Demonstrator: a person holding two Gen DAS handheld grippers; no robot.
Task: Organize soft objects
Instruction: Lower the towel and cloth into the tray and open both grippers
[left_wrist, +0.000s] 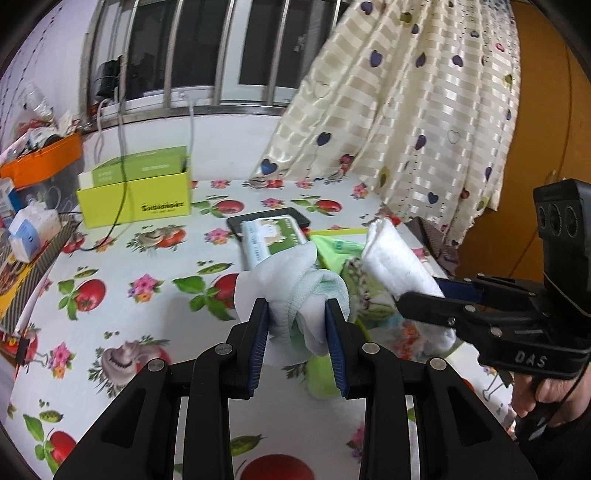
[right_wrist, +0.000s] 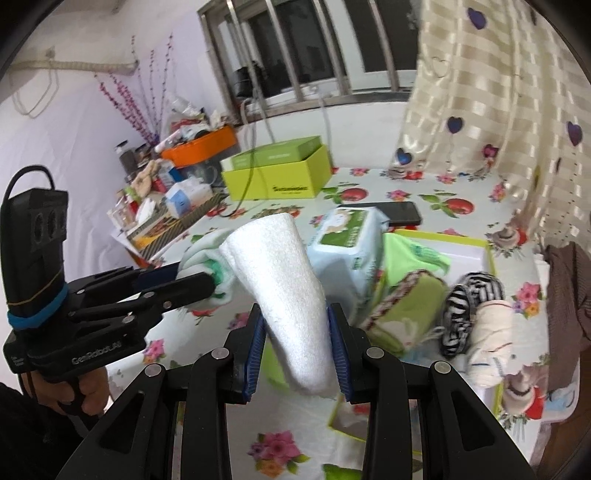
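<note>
Right wrist view showed the right gripper (right_wrist: 295, 332) clamping a rolled white towel (right_wrist: 280, 280) beside the yellow-rimmed tray (right_wrist: 489, 254), already holding rolled cloths; left gripper (left_wrist: 297, 328) grasped a knotted white-and-mint cloth (left_wrist: 299, 291), both unplaced.

The shallow white tray with a yellow-green rim (right_wrist: 489, 254) is mostly hidden under rolled cloths. The print on the lime-green cardboard box (left_wrist: 147, 206) is too blurred to read. The black phone (left_wrist: 295, 216) lies half covered by the green-and-white wipes packet (left_wrist: 273, 240).

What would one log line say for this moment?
left claw: grips white-green rolled cloth | right claw: grips white rolled towel | both above table
</note>
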